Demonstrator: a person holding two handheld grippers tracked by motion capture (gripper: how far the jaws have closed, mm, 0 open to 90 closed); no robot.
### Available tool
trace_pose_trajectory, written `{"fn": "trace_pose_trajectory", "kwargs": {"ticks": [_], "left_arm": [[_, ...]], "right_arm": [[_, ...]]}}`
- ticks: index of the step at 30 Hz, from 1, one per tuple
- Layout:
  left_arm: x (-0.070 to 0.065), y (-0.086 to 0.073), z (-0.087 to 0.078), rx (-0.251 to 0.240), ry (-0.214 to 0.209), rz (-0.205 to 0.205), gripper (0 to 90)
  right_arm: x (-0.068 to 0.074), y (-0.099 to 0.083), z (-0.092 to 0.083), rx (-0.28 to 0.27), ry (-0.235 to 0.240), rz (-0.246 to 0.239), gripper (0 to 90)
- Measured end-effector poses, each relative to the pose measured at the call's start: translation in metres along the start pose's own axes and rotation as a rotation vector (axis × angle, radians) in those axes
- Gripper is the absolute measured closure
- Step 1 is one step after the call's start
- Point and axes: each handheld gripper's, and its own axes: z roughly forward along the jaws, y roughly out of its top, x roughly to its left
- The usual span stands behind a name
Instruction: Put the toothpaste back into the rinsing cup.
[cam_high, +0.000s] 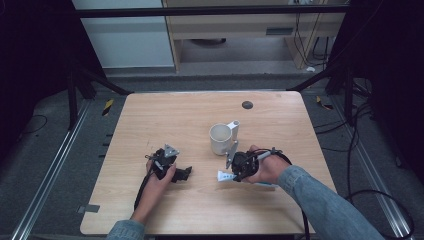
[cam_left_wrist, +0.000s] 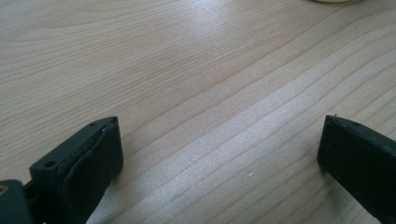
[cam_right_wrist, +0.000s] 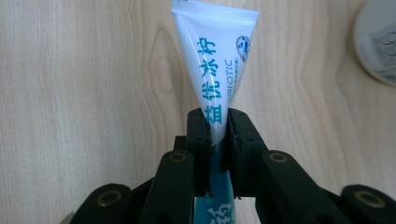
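Pinching a white toothpaste tube (cam_high: 225, 176) near its middle, the right claw (cam_high: 234, 172) sits low over the worktop (cam_high: 200, 210) in the high view, just in front of a white cup (cam_high: 220, 138). One thing already stands in that cup, a white piece leaning over its far rim (cam_high: 233, 126); it is too small to tell what it is. The left claw (cam_high: 186, 172) rests on the wood to the left, well apart from the tube and the cup. The count from here: one tube, one cup, two claws, and one dark round spot (cam_high: 247, 105) near the far edge.

In the left gripper view the left claw (cam_left_wrist: 219, 149) is spread wide, with bare wood grain between its two pads and nothing touching them. A sliver of the cup's pale base (cam_left_wrist: 332, 1) shows at the top edge.

In the right gripper view the right claw (cam_right_wrist: 218, 128) is pressed together on the tube (cam_right_wrist: 217, 60), its crimped flat end pointing away and blue lettering running along it. The cup's round base (cam_right_wrist: 378, 39) shows at the right edge.

By my judgement the grasp is made, and the tube seems still close to the wood. What is left, if the tube is meant for the cup, is the lift, the carry and the drop.
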Motion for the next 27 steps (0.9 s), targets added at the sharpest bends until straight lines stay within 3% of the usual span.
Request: {"fn": "trace_pose_trajectory", "kwargs": {"ticks": [12,22,27], "left_arm": [[0.000,0.000,0.000,0.000,0.000,0.000,0.0],[0.000,0.000,0.000,-0.001,0.000,-0.002,0.0],[0.000,0.000,0.000,0.000,0.000,0.000,0.0]], "right_arm": [[-0.004,-0.006,-0.022,-0.011,-0.051,0.015,80.2],[-0.011,-0.017,-0.040,-0.043,-0.106,0.059,80.1],[-0.017,-0.028,-0.058,-0.093,-0.152,0.103,80.2]]}}
